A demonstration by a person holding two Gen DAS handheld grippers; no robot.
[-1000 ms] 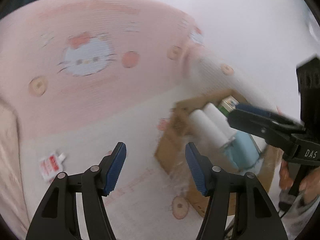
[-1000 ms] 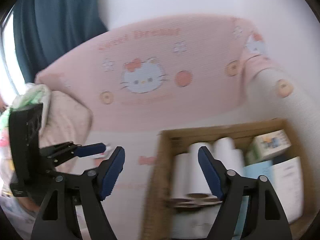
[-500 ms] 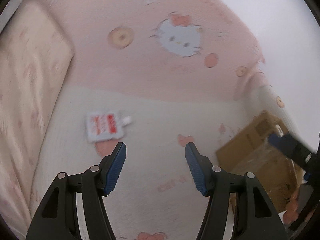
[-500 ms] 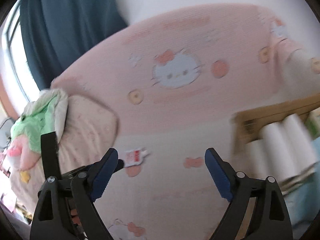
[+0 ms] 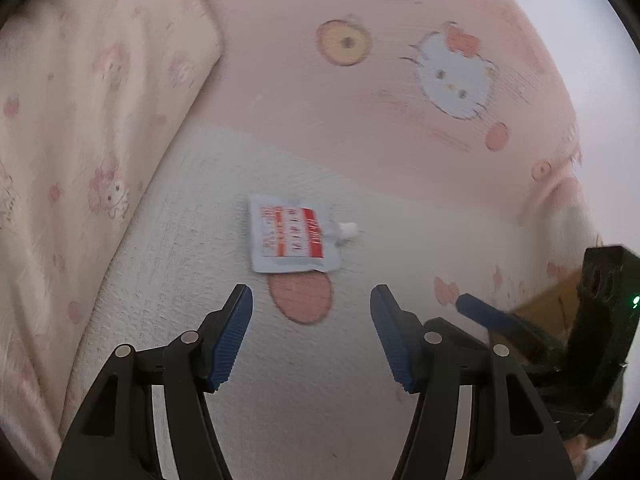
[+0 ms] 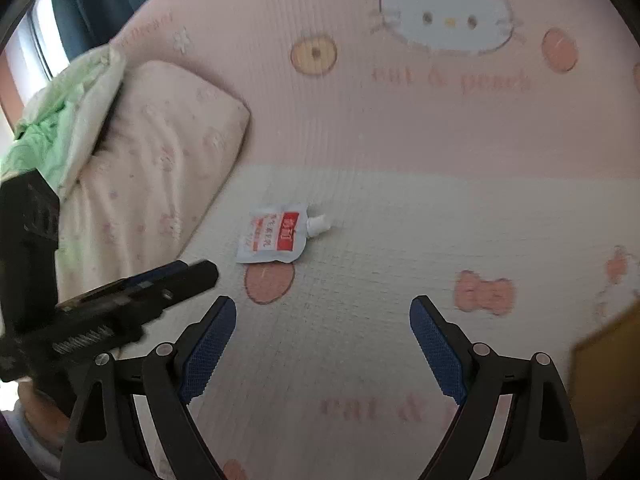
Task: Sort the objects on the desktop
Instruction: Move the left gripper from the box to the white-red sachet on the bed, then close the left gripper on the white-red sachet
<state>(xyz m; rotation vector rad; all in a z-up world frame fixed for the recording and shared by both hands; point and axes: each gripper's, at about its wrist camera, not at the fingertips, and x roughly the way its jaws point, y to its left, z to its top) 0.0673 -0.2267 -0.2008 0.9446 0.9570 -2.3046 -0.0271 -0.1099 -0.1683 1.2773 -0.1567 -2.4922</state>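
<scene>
I see the flat white-and-red spouted plastic pouch (image 5: 289,239) lying on the cream part of the pink cartoon-cat mat (image 5: 400,152), just ahead of both grippers, its long axis running across my left view with the white cap pointing right. My left gripper (image 5: 311,336) is spread and empty, and my right gripper (image 6: 322,344) has just been opening and stands wide with nothing between its pads. A second ago the cardboard box of paper rolls filled both views; now only its brown corner (image 6: 608,360) shows, and the pouch is centred and closer.
</scene>
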